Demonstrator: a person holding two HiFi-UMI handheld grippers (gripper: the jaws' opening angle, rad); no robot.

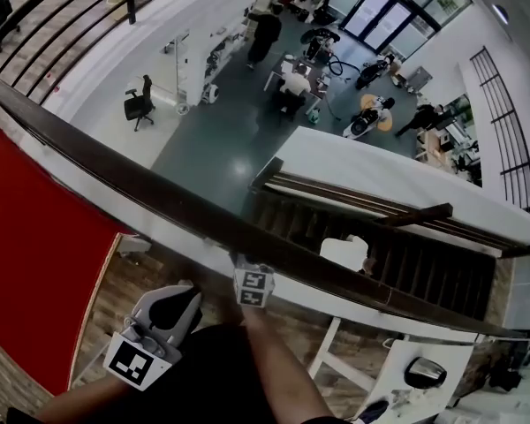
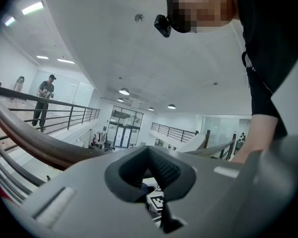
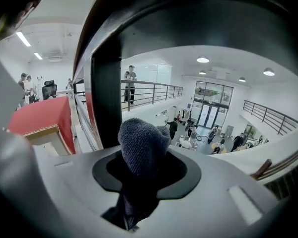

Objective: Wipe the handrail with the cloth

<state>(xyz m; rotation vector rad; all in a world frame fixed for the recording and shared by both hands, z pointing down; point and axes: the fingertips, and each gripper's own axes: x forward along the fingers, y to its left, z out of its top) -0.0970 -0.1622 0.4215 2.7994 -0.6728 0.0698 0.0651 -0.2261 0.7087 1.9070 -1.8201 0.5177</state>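
Between right tongs [image 3: 145, 177]: cloth [image 3: 143, 142] clamped, by handrail [image 3: 198, 24].

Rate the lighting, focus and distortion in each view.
Head view: evenly lit, fisheye bows the handrail, dark corners. Left gripper view: bright ceiling lamps, the near left hand-held gripper soft. Right gripper view: cloth sharp, weave visible; frame edges black.

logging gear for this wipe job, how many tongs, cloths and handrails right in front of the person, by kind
tongs: 2 (left tongs, right tongs)
cloth: 1 (cloth, held in the right tongs)
handrail: 1 (handrail, the dark one straight ahead)
total: 4
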